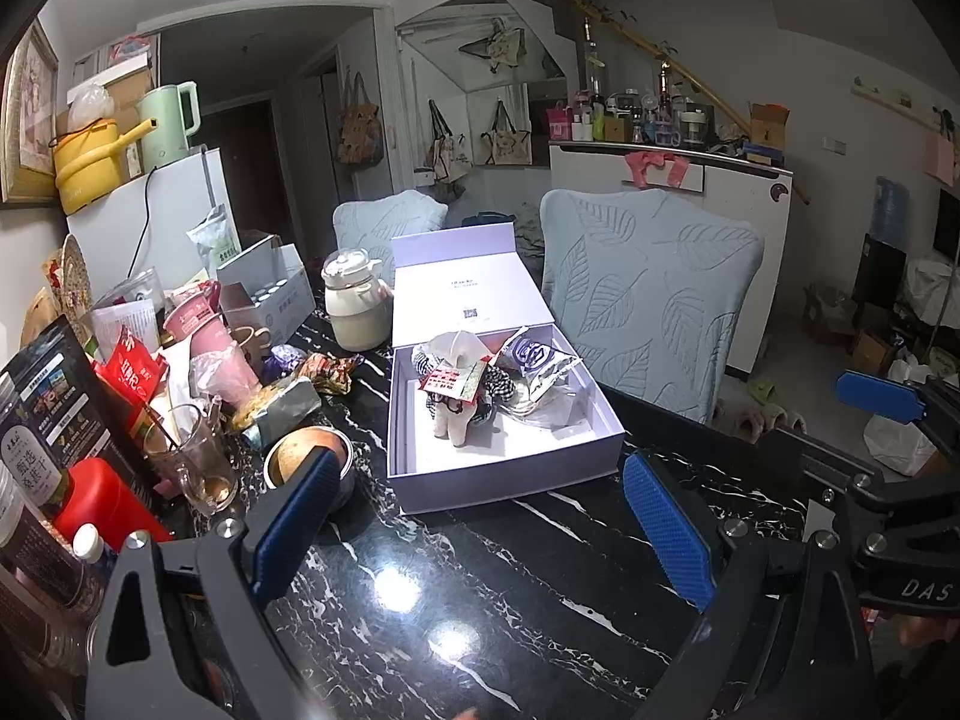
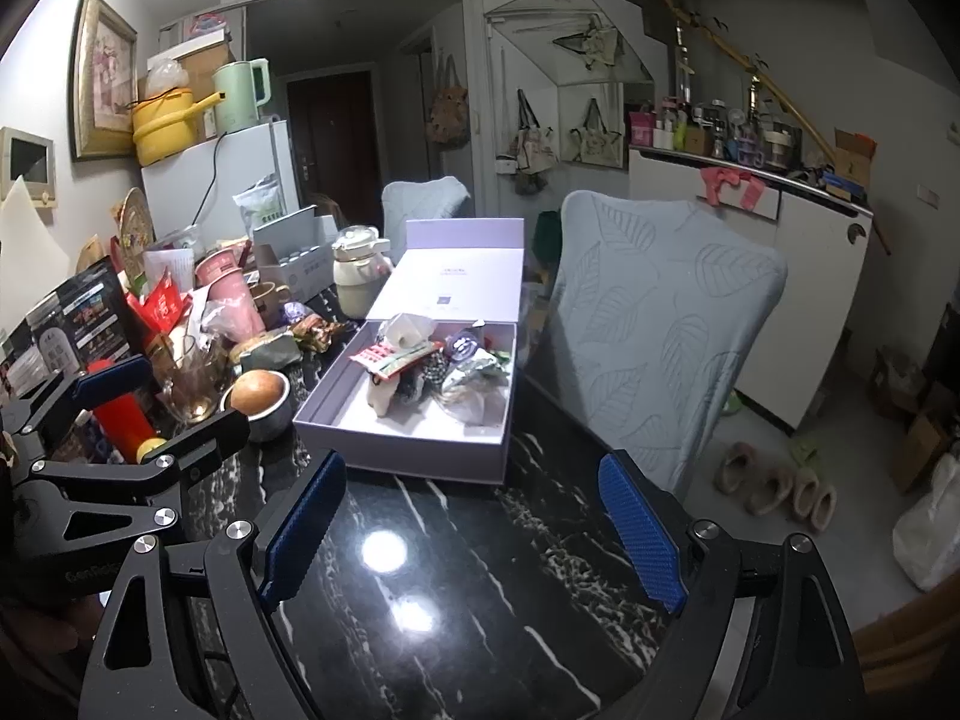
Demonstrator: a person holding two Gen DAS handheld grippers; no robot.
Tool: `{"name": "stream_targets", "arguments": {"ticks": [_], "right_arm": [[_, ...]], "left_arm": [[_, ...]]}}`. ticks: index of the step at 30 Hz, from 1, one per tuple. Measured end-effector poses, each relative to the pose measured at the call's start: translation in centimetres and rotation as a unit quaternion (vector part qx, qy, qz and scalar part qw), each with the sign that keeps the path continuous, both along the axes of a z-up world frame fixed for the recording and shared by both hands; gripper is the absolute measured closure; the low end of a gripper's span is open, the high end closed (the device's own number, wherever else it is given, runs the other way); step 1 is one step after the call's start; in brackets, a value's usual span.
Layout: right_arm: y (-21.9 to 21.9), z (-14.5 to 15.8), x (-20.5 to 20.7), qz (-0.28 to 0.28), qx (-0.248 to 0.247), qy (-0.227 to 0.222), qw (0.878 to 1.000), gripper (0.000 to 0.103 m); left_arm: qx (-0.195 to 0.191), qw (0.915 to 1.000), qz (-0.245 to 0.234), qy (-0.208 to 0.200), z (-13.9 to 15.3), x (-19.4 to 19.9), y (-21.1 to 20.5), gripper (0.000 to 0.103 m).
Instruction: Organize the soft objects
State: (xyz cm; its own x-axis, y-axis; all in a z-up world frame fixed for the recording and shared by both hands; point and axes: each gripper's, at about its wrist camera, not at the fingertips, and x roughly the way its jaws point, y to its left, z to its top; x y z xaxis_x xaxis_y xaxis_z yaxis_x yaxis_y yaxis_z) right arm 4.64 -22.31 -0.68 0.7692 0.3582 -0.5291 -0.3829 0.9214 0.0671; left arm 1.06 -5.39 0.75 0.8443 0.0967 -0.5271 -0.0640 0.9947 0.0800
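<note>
An open white gift box (image 1: 504, 474) (image 2: 396, 447) lies on the black marble table, its lid folded back. Inside lie a cream plush animal (image 1: 453, 420) (image 2: 387, 399) wrapped in checkered cloth with a red tag, and silver foil packets (image 1: 537, 369) (image 2: 477, 375) beside it. My left gripper (image 1: 480, 519) hovers open over the bare table in front of the box, nothing between its blue pads. My right gripper (image 2: 474, 531) is open too, just short of the box's near right corner. Each wrist view shows the other gripper at its edge: left gripper (image 2: 162, 408).
Clutter fills the table's left side: a metal bowl (image 1: 345, 468) (image 2: 267, 420), a glass cup (image 1: 201, 462), a red container (image 1: 105, 501), a pink cup and snack bags. A cream teapot (image 1: 354, 306) stands behind the box. A leaf-patterned chair (image 1: 648, 294) (image 2: 654, 324) is at the right edge, slippers (image 2: 774, 486) on the floor.
</note>
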Motion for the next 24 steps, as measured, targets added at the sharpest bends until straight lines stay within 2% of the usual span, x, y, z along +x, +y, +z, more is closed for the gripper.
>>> {"name": "stream_targets", "arguments": {"ticks": [24], "right_arm": [[0.07, -0.45, 0.31, -0.011, -0.010, 0.013, 1.000, 0.016]], "left_arm": [[-0.014, 0.9995, -0.009, 0.028, -0.44, 0.37, -0.03, 0.006]]}}
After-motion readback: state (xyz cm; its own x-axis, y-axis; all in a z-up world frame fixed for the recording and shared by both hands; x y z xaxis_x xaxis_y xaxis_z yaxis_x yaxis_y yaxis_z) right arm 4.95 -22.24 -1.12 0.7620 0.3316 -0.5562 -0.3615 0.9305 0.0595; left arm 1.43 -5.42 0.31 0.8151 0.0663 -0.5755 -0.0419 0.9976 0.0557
